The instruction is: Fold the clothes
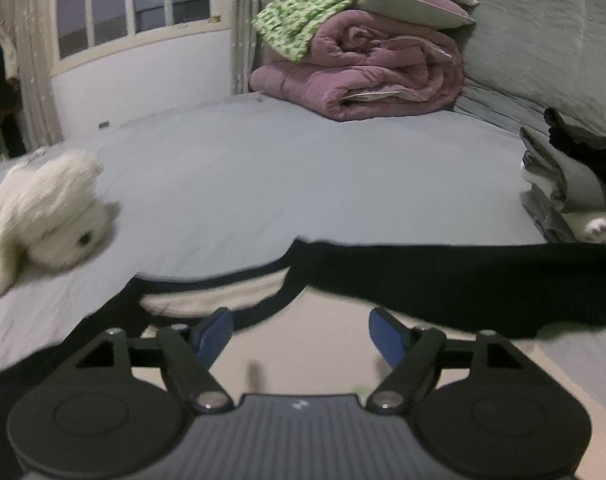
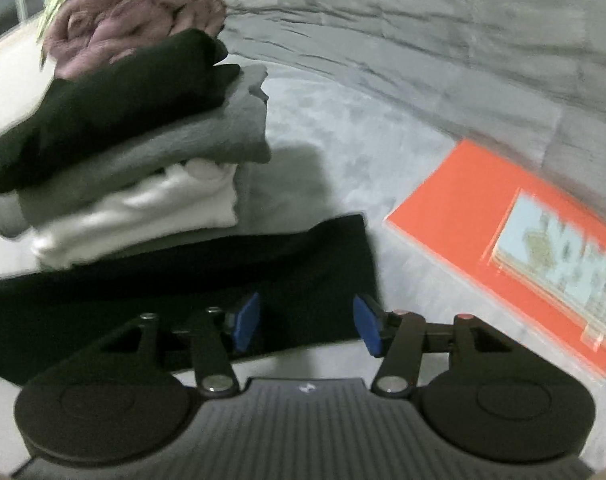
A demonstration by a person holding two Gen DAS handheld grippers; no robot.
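Clothes were mid-fold: a black-sleeved shirt [image 1: 443, 284] lay flat on the bed [image 1: 263, 184], its sleeve laid across, both the left claw [image 1: 301, 330] and right claw [image 2: 307, 326] open and empty, so regripping seemed next.

Dim, cool indoor light fell from a lamp glaring above the window [image 1: 135, 4], soft shadows lay on the bed [image 1: 303, 168], motion blur smeared the toy [image 1: 43, 208] and book [image 2: 523, 240], and fisheye bending darkened every corner.
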